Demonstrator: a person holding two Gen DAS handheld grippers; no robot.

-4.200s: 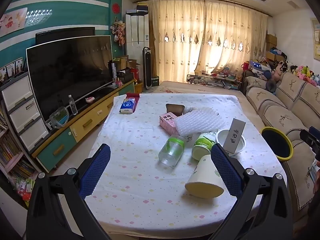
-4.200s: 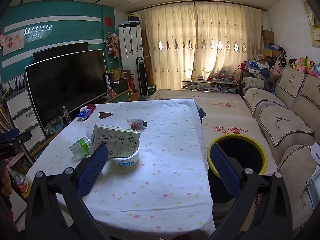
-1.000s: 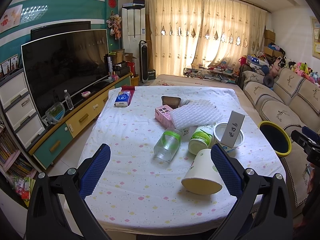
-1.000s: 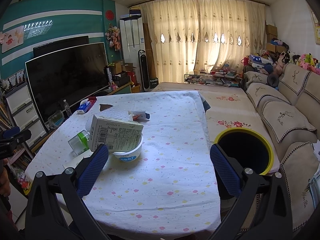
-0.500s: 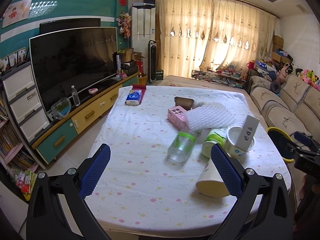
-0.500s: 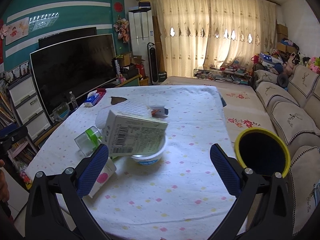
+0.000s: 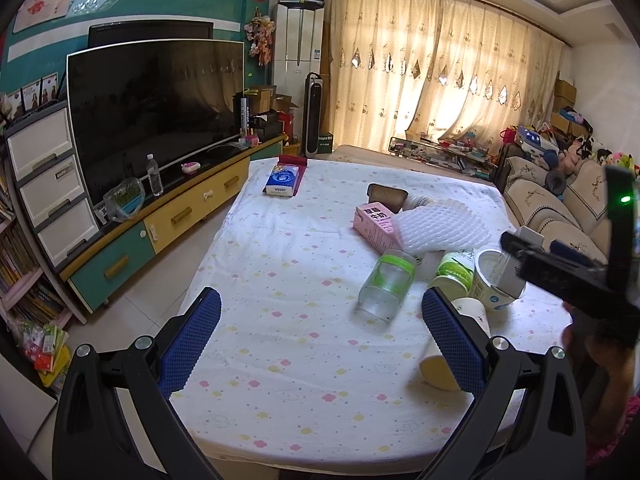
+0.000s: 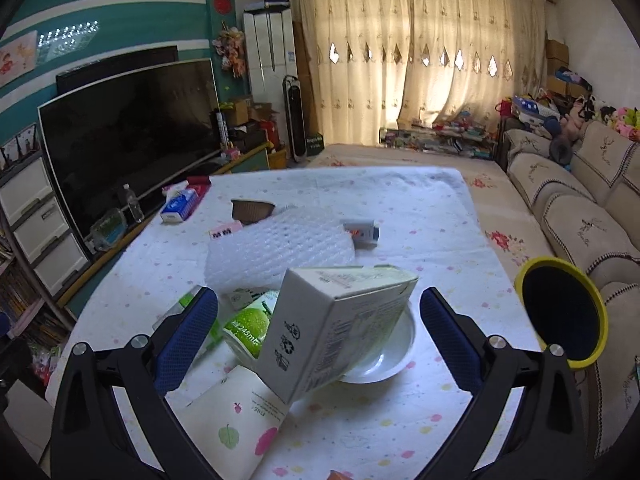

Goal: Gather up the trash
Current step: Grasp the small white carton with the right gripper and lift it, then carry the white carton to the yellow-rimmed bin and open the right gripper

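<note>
Trash lies on a table with a dotted white cloth. A white carton leans in a white bowl. Beside them lie a paper cup, a green-label can, a clear jar with a green lid, white foam wrap and a pink milk box. My right gripper is open, its jaws on either side of the carton, apart from it. My left gripper is open and empty over the table's near left part. The black bin with a yellow rim stands to the right.
A blue tissue pack and a brown cup lie farther back. A small tube box lies behind the foam. A TV on a cabinet runs along the left. A sofa lines the right.
My right gripper has moved forward and down toward the carton and bowl, which now fill its view. My left gripper has swung left, and the right gripper now shows at its right edge.
</note>
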